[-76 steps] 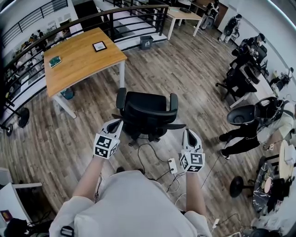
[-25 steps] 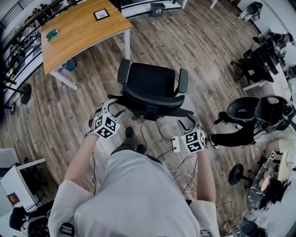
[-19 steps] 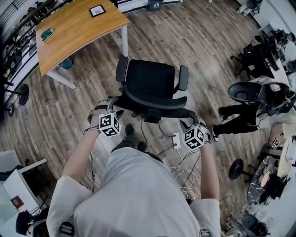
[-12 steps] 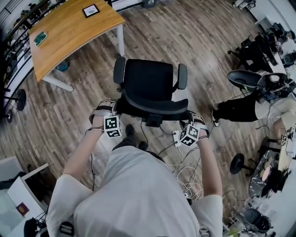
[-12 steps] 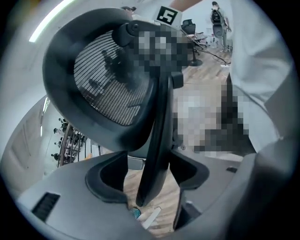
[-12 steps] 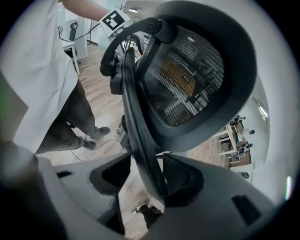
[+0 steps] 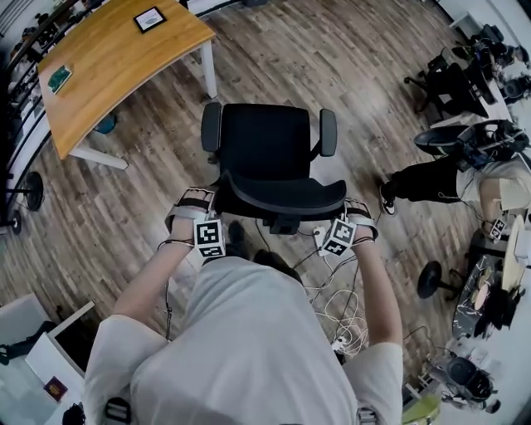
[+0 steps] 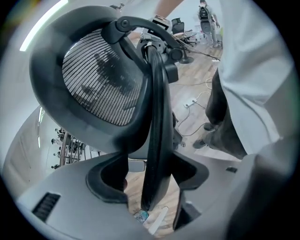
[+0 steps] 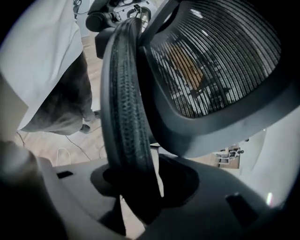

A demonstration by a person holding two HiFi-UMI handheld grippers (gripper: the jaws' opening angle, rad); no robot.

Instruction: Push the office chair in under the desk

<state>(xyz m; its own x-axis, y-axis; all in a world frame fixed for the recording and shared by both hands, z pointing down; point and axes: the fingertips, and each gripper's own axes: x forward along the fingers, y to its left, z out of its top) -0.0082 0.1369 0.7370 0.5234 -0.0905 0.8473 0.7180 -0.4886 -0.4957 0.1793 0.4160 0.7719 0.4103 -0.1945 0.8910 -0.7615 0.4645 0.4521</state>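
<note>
The black office chair (image 7: 270, 149) stands on the wood floor, seat facing the wooden desk (image 7: 108, 66) at the upper left and apart from it. I stand behind its backrest (image 7: 286, 197). My left gripper (image 7: 211, 201) is at the backrest's left end, and the thin black frame bar (image 8: 157, 117) runs between its pads with floor showing beside it. My right gripper (image 7: 342, 209) is at the right end. Its jaws have just been closing a little around the thick padded rim (image 9: 124, 108), with a thin light strip still showing beside the rim.
White cables and a power strip (image 7: 319, 236) lie on the floor by my feet. A seated person (image 7: 431, 178) and other chairs (image 7: 452, 137) are at the right. A small framed item (image 7: 150, 18) and a green object (image 7: 58, 79) lie on the desk.
Both grippers have come down and rolled onto the two ends of the backrest's top, which now sits between their jaws. The chair has kept its place by the desk.
</note>
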